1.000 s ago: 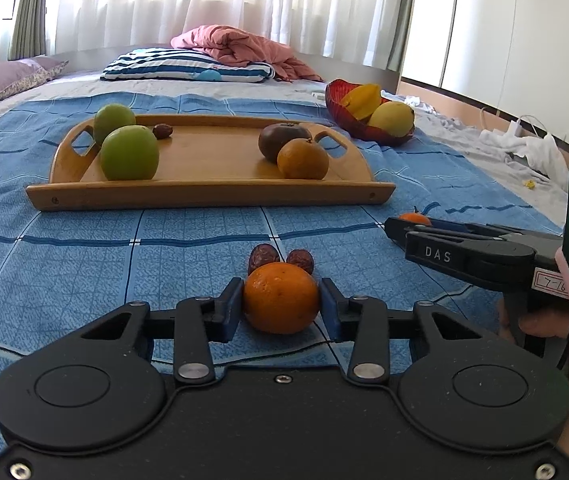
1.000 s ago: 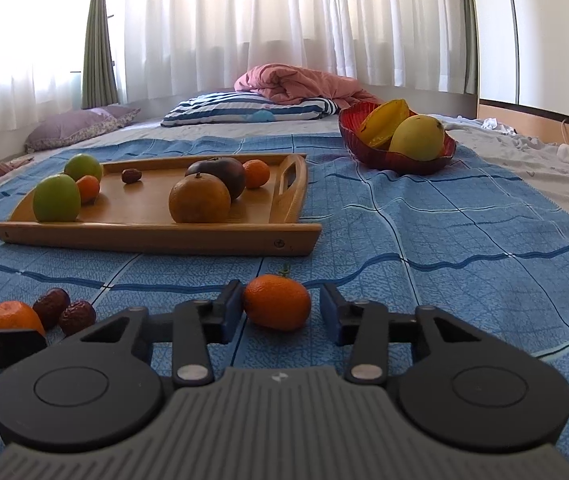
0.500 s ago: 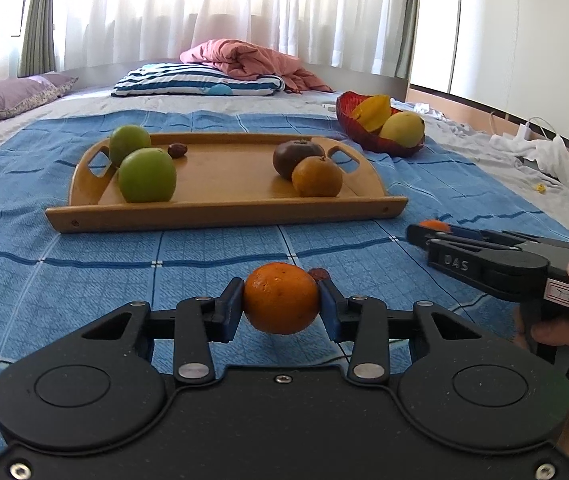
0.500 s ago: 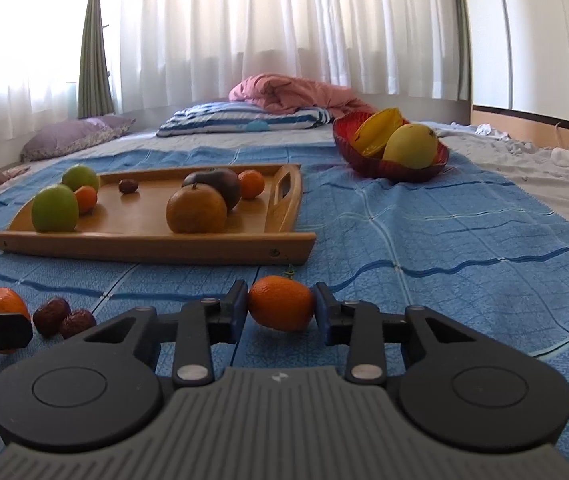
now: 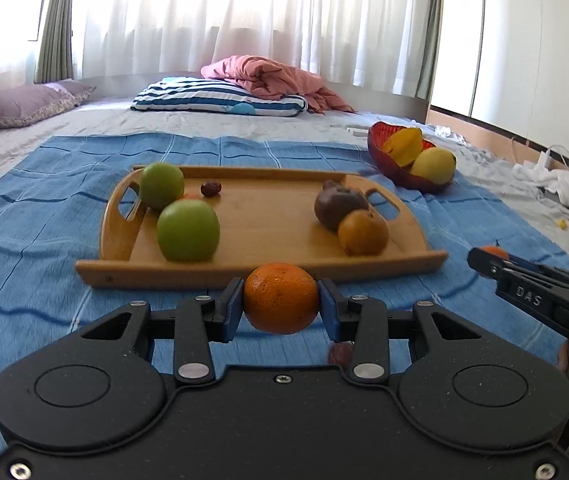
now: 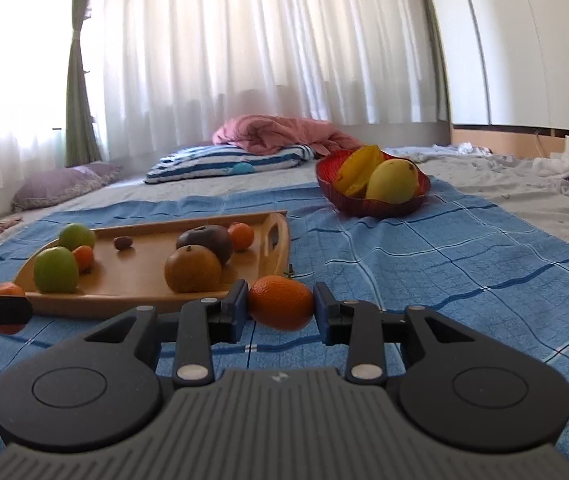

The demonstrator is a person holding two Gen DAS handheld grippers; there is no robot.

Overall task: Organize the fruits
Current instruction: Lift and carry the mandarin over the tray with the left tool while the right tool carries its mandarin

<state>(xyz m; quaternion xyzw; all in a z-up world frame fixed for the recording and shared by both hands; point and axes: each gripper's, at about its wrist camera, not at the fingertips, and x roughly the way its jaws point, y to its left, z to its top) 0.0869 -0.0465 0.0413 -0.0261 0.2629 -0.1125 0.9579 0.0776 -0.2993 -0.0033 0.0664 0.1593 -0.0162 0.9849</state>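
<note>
Grippers both clamped on fruit — left gripper (image 5: pixel 280 305) on round, dimpled orange (image 5: pixel 281 298), lifted off blue blanket (image 5: pixel 44 304); right gripper (image 6: pixel 281 305), jaws just closed in, pinches smaller, oval-ish tangerine (image 6: pixel 281 302) — wooden tray (image 6: pixel 140 288) w/ more fruit just beyond.

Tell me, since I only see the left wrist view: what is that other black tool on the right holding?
Observer: The right gripper is shut on an orange; its jaws have just been closing on it.
Operator: Is anything hidden behind the dark fruit on the tray?
Observer: Yes, a small orange sits behind the dark fruit on the tray, near its handle.
</note>
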